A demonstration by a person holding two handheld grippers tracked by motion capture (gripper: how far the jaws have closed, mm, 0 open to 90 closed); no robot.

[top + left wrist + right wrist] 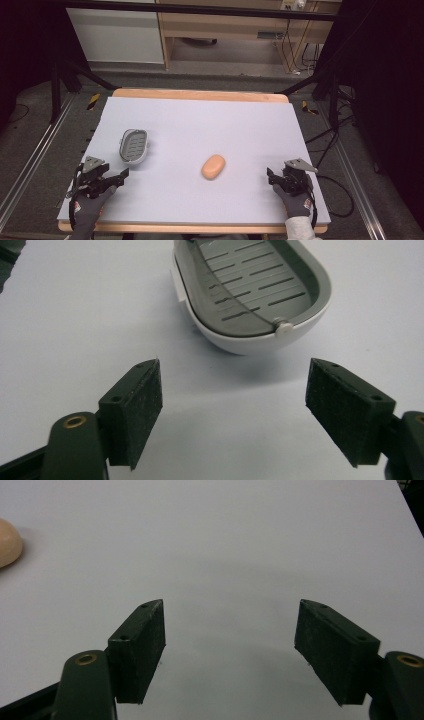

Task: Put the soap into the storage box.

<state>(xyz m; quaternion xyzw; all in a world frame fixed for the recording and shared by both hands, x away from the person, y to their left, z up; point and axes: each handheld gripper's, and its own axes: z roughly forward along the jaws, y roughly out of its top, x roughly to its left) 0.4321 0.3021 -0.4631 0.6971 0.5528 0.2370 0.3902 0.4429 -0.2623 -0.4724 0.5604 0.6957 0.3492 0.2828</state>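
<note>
In the right gripper view the peach soap bar (9, 542) is cut off by the picture's left edge; in the high view it lies whole on the tabletop (210, 120), near the middle toward the front edge. The grey soap dish (133, 145) sits near the left edge, its slotted tray bare; its far end is cropped in the left gripper view. The left gripper (121, 175), jaws spread wide, rests just before the dish, holding nothing. The right gripper (270, 176), likewise spread and unladen, rests near the front right corner.
</note>
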